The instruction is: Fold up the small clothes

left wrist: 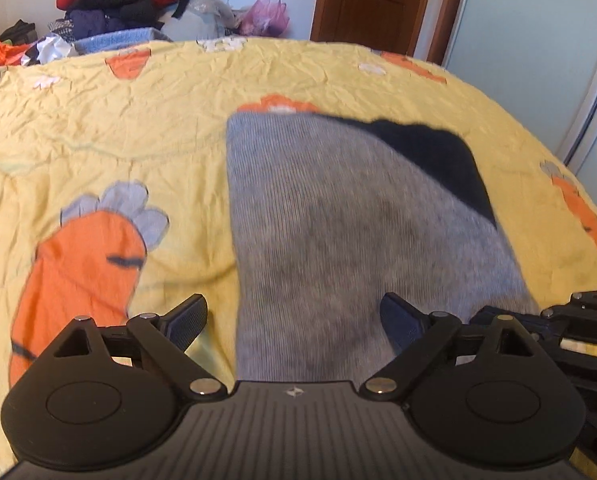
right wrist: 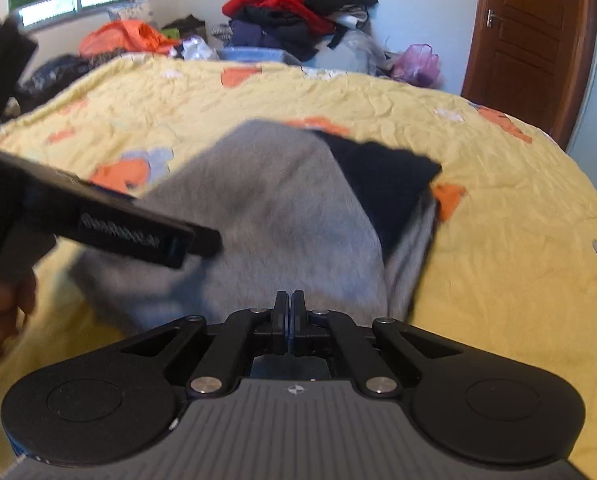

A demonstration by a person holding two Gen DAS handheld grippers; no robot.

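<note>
— Where is the garment?

— The grey knitted garment (left wrist: 338, 240) lies on the bed, on the yellow carrot-print sheet (left wrist: 118, 140), reaching away from me. A dark navy part (left wrist: 430, 160) shows at its far right corner.

— What are your tools doing?

— My left hand-held gripper (left wrist: 294, 320) is spread wide, its fingers on either side of the garment's near left edge, holding nothing. My right hand-held gripper (right wrist: 289, 312) has its fingers pressed together at the near edge of the cloth; I cannot tell for certain whether a bit of fabric is pinched between them, since the edge is blurred.

— Which step is this?

— I judge it a fold just beginning: the piece looks partly doubled on its right side, and I am at the near hem.

— And next?

— I would close the left one on the near corner, then lift both together and carry the hem toward the far edge, keeping the sides level so the cloth doesn't skew.
</note>
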